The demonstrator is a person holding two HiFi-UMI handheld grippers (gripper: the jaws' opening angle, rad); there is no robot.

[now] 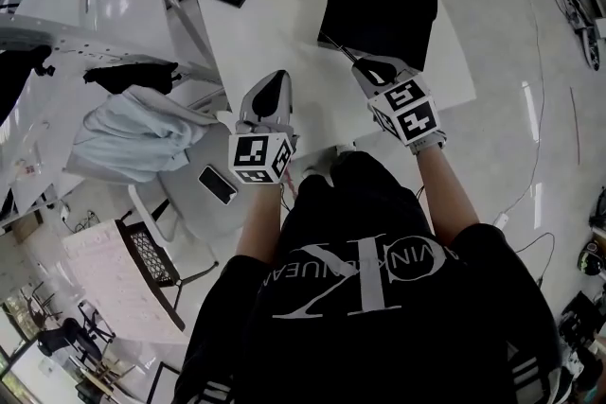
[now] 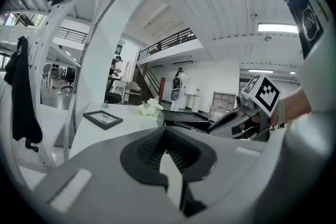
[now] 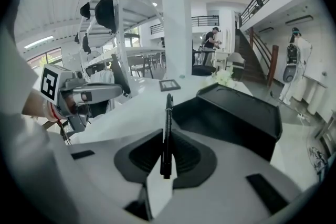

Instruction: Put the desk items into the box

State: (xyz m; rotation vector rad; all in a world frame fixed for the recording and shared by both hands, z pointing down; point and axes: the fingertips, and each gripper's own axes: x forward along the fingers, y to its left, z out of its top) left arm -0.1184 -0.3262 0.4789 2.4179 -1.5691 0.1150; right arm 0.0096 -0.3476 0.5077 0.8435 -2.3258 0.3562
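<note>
Head view: clamps a thin black pen [image 1: 336, 45] in the right gripper [image 1: 360, 63], its tip by the near edge of the black box [image 1: 379, 5] on the white table [image 1: 275, 24]. Holds the left gripper [image 1: 277, 79] over bare tabletop.

Left gripper view: presses the jaws together on nothing. Looks past them to a picture frame [image 2: 103, 119], white flowers [image 2: 150, 107] and the box [image 2: 184, 119].

Right gripper view: pinches the pen [image 3: 167, 128] between closed jaws, with the box [image 3: 236, 113] just to the right.

The pen [image 3: 167, 128] and box [image 1: 379, 5] are black, the table [image 1: 275, 33] white.
</note>
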